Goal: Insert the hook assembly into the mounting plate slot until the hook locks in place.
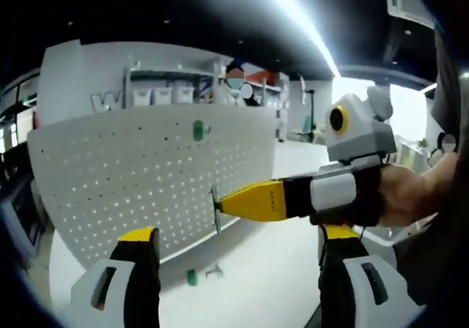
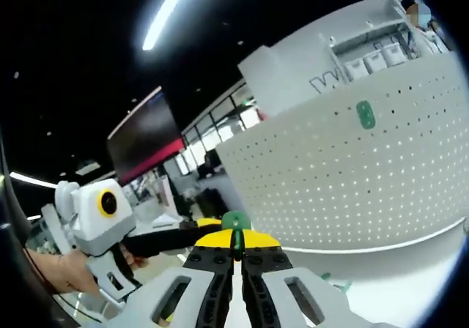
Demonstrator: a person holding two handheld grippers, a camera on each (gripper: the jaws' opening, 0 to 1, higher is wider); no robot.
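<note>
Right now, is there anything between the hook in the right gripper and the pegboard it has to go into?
Nothing visible blocks it. The right gripper holds the hook at the white pegboard, with bare perforated panel around it. A green hook already hangs higher up, clear of the path.

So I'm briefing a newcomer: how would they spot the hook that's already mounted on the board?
Find the big white pegboard standing on the white table. High on its face, near the top edge, sits a small green hook. Unlike the hook in the right gripper and the green piece lying on the table, it hangs on the board.
</note>
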